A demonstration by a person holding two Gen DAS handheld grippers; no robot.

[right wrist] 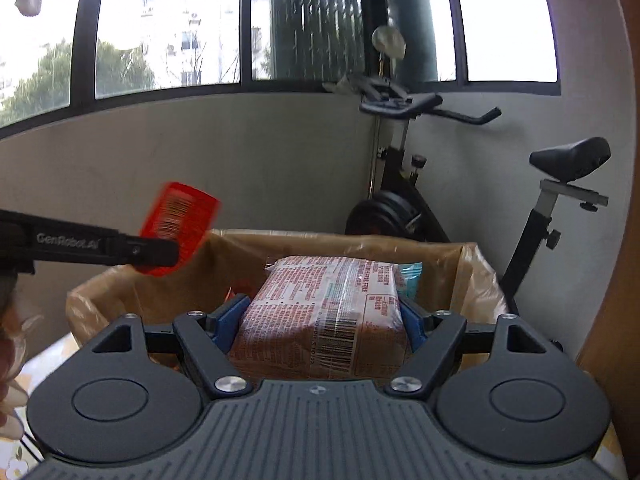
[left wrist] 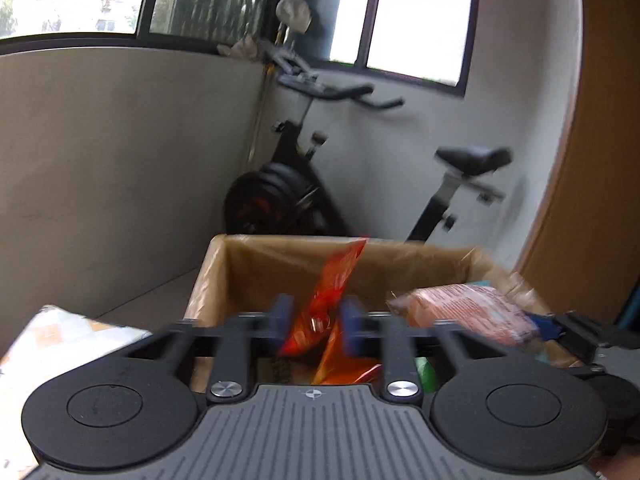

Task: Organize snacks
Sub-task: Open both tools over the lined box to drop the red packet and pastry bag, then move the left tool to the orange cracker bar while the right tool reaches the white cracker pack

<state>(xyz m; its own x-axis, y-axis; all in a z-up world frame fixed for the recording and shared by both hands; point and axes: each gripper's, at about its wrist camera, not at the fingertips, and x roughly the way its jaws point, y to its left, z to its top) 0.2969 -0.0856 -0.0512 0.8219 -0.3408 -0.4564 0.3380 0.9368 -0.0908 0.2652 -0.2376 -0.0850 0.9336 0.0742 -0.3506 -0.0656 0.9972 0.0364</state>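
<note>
We hold both packs over box (right wrist: 472, 276). Right gripper (right wrist: 320, 320) jaws clamp wide pack (right wrist: 324, 316), long axis forward. Left gripper (left wrist: 316, 320) jaws parted, pads seemingly off red bag (left wrist: 332, 292), upright between them. Box directly below.

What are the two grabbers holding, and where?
The right gripper clamps the pink package by its sides. The orange snack bag stands between the parted fingers of the left gripper, apparently not squeezed.
</note>
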